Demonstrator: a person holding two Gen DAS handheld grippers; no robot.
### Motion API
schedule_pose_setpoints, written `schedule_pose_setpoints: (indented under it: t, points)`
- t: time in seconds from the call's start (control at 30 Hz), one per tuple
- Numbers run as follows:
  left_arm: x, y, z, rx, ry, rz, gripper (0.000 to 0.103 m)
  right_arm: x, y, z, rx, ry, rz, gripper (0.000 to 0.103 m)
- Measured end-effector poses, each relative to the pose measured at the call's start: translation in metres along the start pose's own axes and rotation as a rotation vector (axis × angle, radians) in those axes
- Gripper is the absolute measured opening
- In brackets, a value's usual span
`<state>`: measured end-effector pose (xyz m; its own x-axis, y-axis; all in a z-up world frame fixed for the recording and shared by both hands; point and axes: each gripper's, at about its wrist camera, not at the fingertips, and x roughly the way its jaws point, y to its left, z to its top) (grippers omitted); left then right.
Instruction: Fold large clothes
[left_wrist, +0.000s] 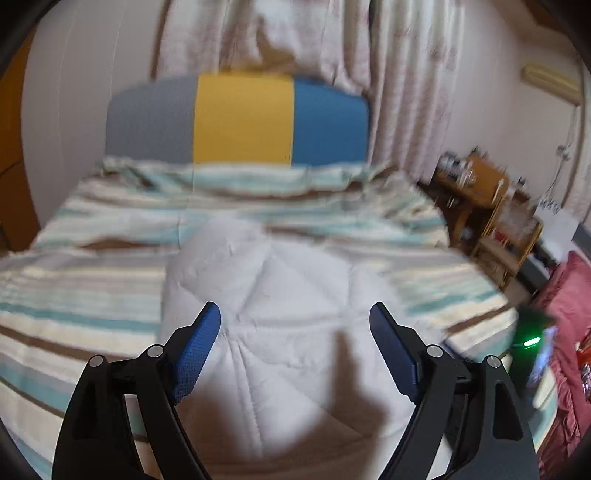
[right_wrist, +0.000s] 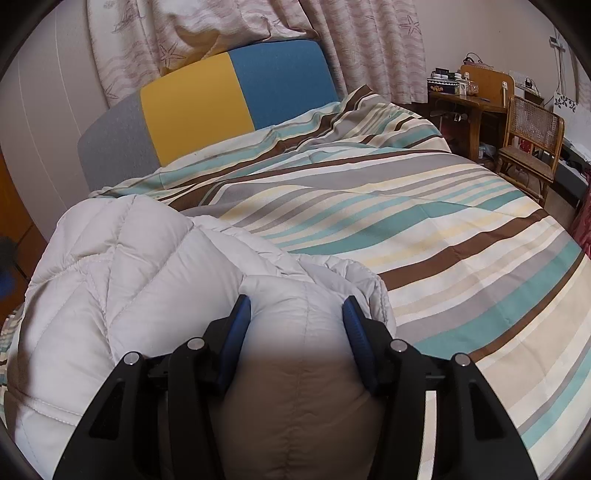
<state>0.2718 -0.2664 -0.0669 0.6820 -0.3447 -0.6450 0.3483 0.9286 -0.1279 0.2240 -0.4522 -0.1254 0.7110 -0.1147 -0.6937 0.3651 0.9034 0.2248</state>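
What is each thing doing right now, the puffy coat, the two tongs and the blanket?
Puffy white coat: bunched up on the bed.
Left tongs: open, nothing between them.
Right tongs: squeezing a puffy fold of the coat.
Striped blanket: spread over the bed, a bit wrinkled.

The bed (right_wrist: 424, 206) is made up with a striped cover in teal, brown, grey and cream, rumpled near the head. Behind it stands a padded headboard (right_wrist: 221, 107) in three panels: grey, yellow and blue. Pale pink curtains (right_wrist: 369, 48) printed with starfish hang behind the headboard. Off to the far side sits a wooden counter (right_wrist: 469, 99) crowded with small boxes and jars, a cane-backed chair (right_wrist: 532, 136) just beside it. Something dark red, perhaps cloth, lies at the bed's edge (left_wrist: 565, 314), near a small green light (left_wrist: 530, 342).
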Motion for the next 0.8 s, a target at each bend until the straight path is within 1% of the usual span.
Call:
schedule_pose_setpoints:
  t: [0.03,0.07,0.13,0.23,0.47,0.7,0.8]
  points:
    - [0.014,0.001,-0.006,0.005,0.049,0.015,0.084,0.000,0.001,0.000,-0.001,-0.003,0.002,0.052]
    - [0.019,0.001,-0.009,0.014,0.057,0.027,0.086,-0.002,0.001,-0.001,-0.003,-0.009,0.004,0.052]
    - [0.021,0.000,-0.017,0.041,0.015,0.030,0.091,-0.003,0.002,0.000,-0.008,-0.014,0.002,0.052]
    - [0.025,0.000,-0.024,0.062,-0.004,0.033,0.094,-0.004,0.001,0.000,-0.007,-0.017,0.008,0.052]
    - [0.026,0.002,-0.033,0.058,-0.027,0.021,0.096,-0.005,0.001,0.000,-0.004,-0.024,0.010,0.053]
    - [0.035,0.006,-0.034,0.054,-0.007,0.007,0.097,-0.001,0.003,0.000,-0.015,-0.015,-0.008,0.054]
    - [0.041,0.003,-0.034,0.068,0.007,0.031,0.097,0.003,0.005,0.000,-0.031,-0.010,-0.032,0.054]
